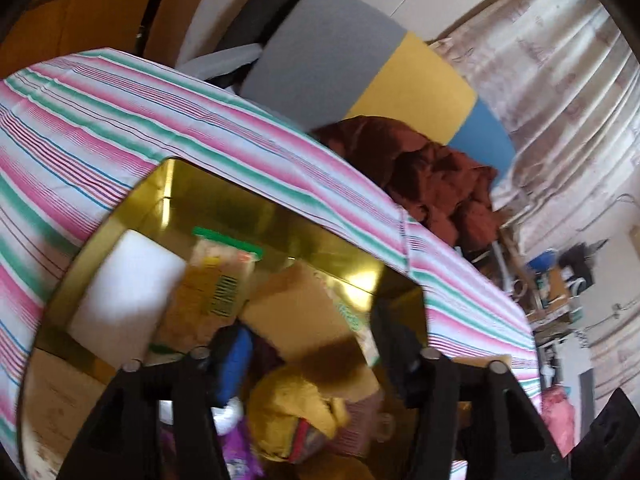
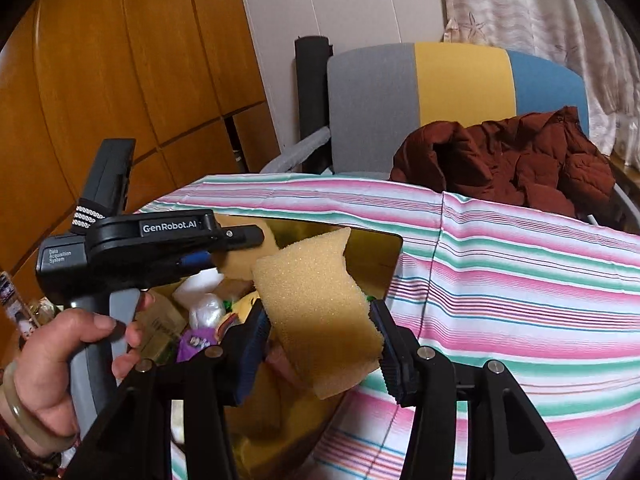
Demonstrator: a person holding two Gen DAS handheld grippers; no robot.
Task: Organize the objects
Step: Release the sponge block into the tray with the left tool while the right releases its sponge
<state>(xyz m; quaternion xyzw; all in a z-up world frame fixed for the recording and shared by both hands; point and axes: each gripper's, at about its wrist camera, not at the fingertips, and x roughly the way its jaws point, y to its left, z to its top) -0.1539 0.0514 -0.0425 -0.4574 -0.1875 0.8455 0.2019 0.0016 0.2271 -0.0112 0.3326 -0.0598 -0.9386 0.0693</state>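
Gold tray (image 1: 224,196): glossy, mirror-like metal look, walls reflecting the contents. Sponge (image 2: 316,312): tan open-pored foam, rough and matt. Tablecloth (image 2: 520,280): striped woven cloth, matt, lightly creased. White block (image 1: 128,292): smooth and matt, likely foam. Snack packet (image 1: 224,276): shiny plastic film. Jacket (image 2: 520,160): rust-brown quilted fabric, slight sheen. Cabinet (image 2: 120,80): varnished wood, semi-gloss. Right gripper (image 2: 320,340): matt black plastic, ribbed pads. Curtain (image 2: 560,20): thin patterned cloth.

One gold tin (image 2: 394,258) sits on the striped worktop (image 2: 520,280), holding one white block (image 1: 128,292) at nine o'clock and one cardboard box (image 1: 296,312). One yellow sponge (image 2: 320,312) shows. Two tools are present, the left tool (image 1: 308,344) and the right tool (image 2: 320,332).
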